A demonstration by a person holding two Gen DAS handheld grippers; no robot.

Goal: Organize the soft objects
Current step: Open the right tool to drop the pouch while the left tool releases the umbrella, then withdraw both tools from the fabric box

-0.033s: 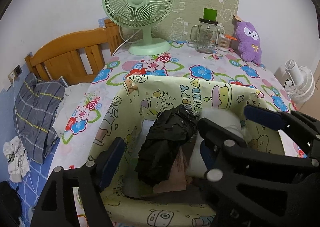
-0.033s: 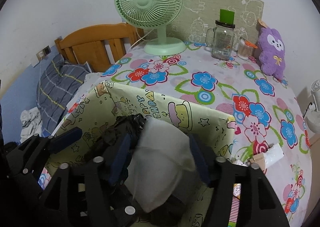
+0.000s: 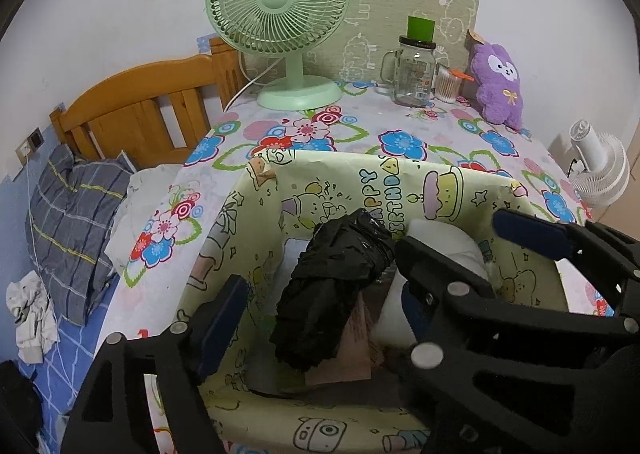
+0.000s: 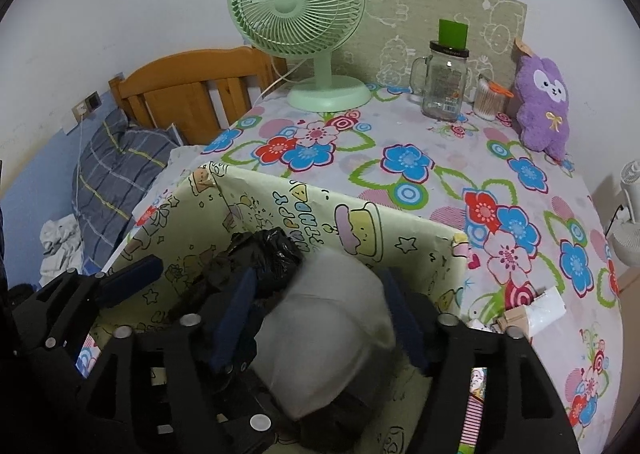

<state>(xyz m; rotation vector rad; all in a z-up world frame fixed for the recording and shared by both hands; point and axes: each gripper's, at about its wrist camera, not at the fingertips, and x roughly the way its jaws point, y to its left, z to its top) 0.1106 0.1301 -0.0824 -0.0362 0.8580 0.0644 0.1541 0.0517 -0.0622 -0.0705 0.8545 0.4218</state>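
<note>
A yellow cartoon-printed box [image 3: 360,185] [image 4: 280,205] stands on the flowered table. A crumpled black plastic bag [image 3: 332,286] [image 4: 260,254] lies inside it. My left gripper [image 3: 316,302] is open around the black bag without pressing it. My right gripper [image 4: 320,318] is shut on a white soft bundle [image 4: 324,334] and holds it over the box; the bundle also shows in the left wrist view [image 3: 440,250]. A purple plush toy [image 3: 498,83] [image 4: 544,105] sits at the table's far right.
A green fan [image 3: 280,21], a glass jar with a green cap [image 3: 412,69] and a cotton swab jar [image 4: 490,97] stand at the back. Small cartons [image 4: 532,310] lie right of the box. A wooden headboard [image 3: 140,109] and pillow [image 3: 72,213] are at left.
</note>
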